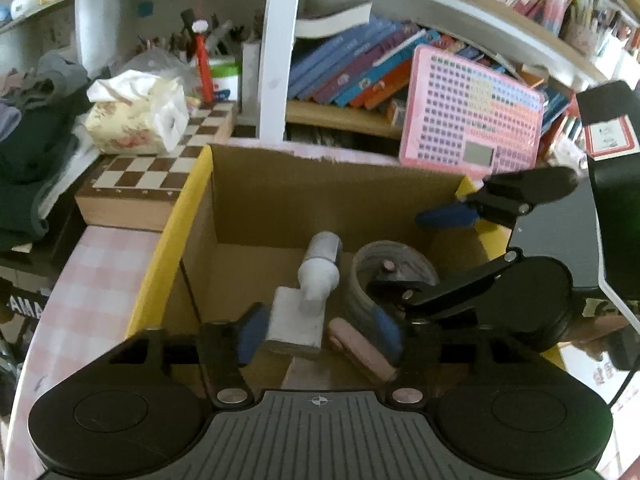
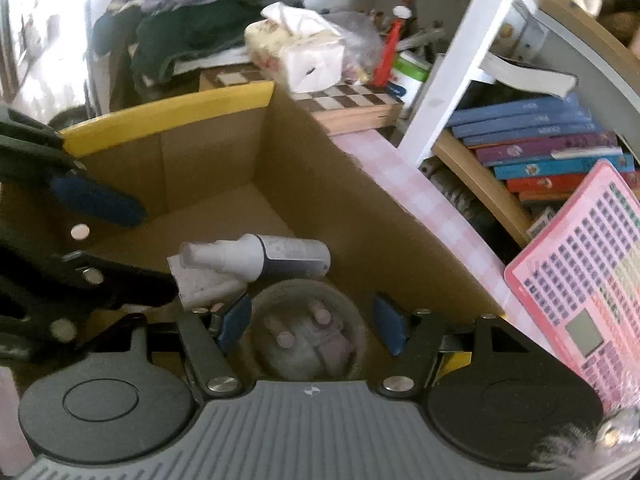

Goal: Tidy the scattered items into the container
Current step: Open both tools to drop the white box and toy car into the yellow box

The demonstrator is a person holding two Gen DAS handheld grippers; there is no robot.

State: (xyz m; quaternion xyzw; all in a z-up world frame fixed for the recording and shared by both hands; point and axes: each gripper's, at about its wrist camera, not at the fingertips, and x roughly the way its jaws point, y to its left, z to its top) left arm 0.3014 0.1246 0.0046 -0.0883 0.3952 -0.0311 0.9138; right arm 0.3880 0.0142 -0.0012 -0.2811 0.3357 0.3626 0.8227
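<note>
An open cardboard box [image 1: 256,196] with yellow flaps fills both views. On its floor lie a white and grey spray bottle [image 1: 322,268], a white block [image 1: 296,322], a pink bar [image 1: 362,350] and a round grey container [image 2: 308,328] of pink pieces. My left gripper [image 1: 320,334] is open low in the box, with the white block and the pink bar between its blue pads, neither squeezed. My right gripper [image 2: 312,324] is open astride the grey container [image 1: 394,264]; its left pad is at the rim and a sliver of cardboard shows at the other pad.
A wooden chessboard case [image 1: 156,176] bearing a tissue pack [image 1: 136,120] flanks the box on a pink checked tablecloth [image 1: 92,280]. A pink keyboard toy [image 1: 476,120] leans on a shelf of books [image 1: 352,68]. Piled clothes [image 1: 32,144] lie far left.
</note>
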